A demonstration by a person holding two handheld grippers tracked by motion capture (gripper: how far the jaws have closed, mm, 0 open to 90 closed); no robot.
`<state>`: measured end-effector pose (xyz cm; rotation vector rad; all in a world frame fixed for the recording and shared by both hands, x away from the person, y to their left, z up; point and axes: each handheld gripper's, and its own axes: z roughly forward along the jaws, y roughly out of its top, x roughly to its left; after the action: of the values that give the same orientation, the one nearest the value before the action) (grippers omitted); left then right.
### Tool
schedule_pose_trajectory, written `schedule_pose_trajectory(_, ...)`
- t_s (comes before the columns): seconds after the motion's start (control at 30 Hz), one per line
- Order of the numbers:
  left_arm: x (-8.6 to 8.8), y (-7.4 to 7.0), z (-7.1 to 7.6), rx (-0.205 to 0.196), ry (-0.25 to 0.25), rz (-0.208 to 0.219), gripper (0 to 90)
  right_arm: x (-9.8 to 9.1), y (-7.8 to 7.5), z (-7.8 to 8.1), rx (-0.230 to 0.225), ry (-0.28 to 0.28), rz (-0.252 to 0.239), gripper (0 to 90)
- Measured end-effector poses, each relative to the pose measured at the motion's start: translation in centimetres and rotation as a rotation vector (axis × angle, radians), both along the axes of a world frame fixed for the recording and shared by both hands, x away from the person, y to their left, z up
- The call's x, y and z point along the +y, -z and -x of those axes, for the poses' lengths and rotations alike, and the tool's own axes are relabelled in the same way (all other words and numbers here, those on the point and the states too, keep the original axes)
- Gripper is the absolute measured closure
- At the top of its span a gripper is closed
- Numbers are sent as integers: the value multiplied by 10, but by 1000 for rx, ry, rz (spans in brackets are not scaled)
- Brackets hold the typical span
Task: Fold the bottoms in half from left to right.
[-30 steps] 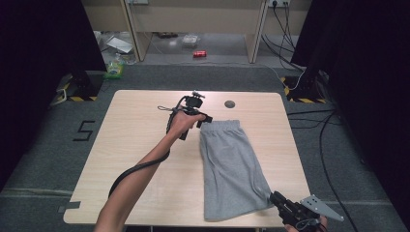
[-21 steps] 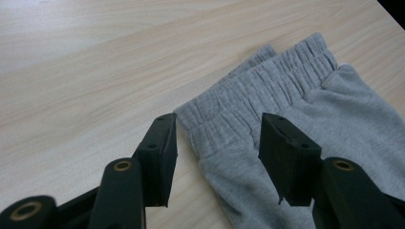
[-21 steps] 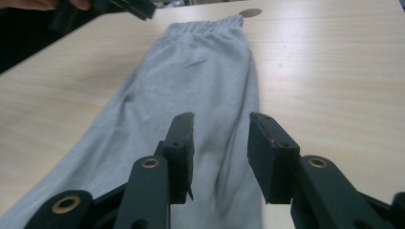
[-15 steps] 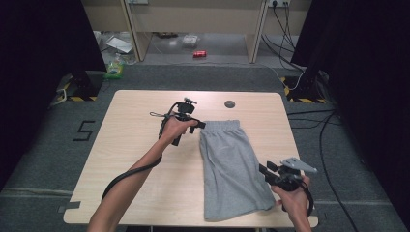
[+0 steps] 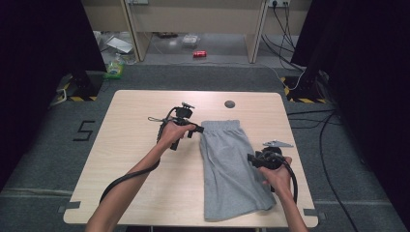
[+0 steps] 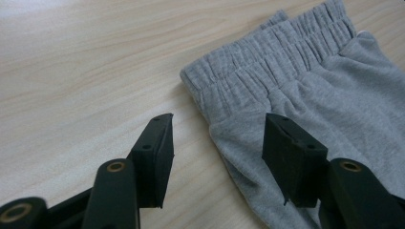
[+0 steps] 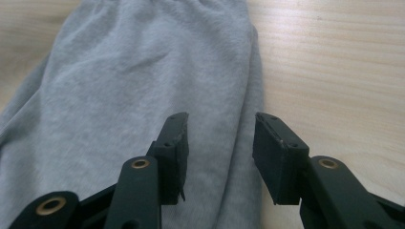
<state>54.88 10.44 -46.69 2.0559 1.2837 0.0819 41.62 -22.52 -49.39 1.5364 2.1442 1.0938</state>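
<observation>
Grey shorts (image 5: 232, 169) lie folded lengthwise on the wooden table (image 5: 140, 111), with the elastic waistband (image 6: 267, 52) at the far end. My left gripper (image 5: 197, 129) hovers low at the waistband's left corner. It is open, its jaws have just been opening, and the shorts' side edge (image 6: 239, 138) lies below the gap, unpinched. My right gripper (image 5: 251, 158) is over the shorts' right edge, about halfway along. It is open too and its jaws have just widened. In the right gripper view (image 7: 220, 117) the cloth (image 7: 133, 71) lies under the gap, with no pad pressing on it.
A small dark round disc (image 5: 229, 104) sits on the table beyond the waistband. Bare wood lies left of the shorts. Cables (image 5: 329, 140) trail on the floor to the right. A red can (image 5: 199, 53) and a green bottle (image 5: 115, 67) lie on the floor beyond the table.
My right gripper has travelled from the table's front right corner up along the shorts' right edge, with its jaws wider. My left gripper has sunk slightly toward the waistband corner.
</observation>
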Motion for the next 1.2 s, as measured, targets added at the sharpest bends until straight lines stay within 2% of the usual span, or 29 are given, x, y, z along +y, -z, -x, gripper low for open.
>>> schedule_pose_trajectory(0.07, 0, 2, 0, 3, -1, 1, 439, 2, 2, -5, 10, -11, -1, 605)
schedule_pose_trajectory(0.13, 0, 3, 0, 4, -7, 6, 433, 3, 4, -8, 1, -24, -11, 732)
schedule_pose_trajectory(0.2, -1, 5, 1, 7, -4, 7, 429, 5, 4, -11, 6, -24, 25, 837)
schedule_pose_trajectory(0.23, -1, 5, 1, 7, -1, 8, 427, 5, 3, -12, 2, -22, 36, 852)
schedule_pose_trajectory(0.43, -3, 4, 2, -1, -6, 17, 412, -4, -14, -20, -44, 13, 50, 860)
schedule_pose_trajectory(0.5, -5, 4, 2, -2, -9, 23, 409, -10, -11, -26, -24, 23, 79, 856)
schedule_pose_trajectory(0.57, -6, 4, 2, 0, -7, 21, 406, -13, -5, -30, -3, 28, 79, 832)
schedule_pose_trajectory(0.6, -7, 5, 2, 0, -5, 19, 404, -14, -2, -31, 9, 23, 71, 780)
schedule_pose_trajectory(0.63, -7, 5, 1, 0, -6, 21, 403, -14, -1, -29, 11, 43, 58, 720)
schedule_pose_trajectory(0.67, -8, 6, 1, 2, -10, 24, 402, -14, -3, -27, 5, 51, 54, 706)
schedule_pose_trajectory(0.73, -8, 7, 1, 5, -11, 23, 401, -14, -8, -19, -17, 43, 76, 642)
schedule_pose_trajectory(0.8, -10, 8, 1, 5, -11, 26, 399, -14, -15, -6, -38, 39, 98, 590)
schedule_pose_trajectory(0.93, -12, 10, 3, 12, -9, 22, 397, -18, -22, 24, -62, 25, 121, 555)
schedule_pose_trajectory(1.07, -13, 13, 3, 12, -9, 16, 392, -27, -17, 50, -49, 25, 102, 551)
schedule_pose_trajectory(1.2, -14, 12, 3, 12, -8, 18, 388, -34, -7, 62, -15, 29, 85, 555)
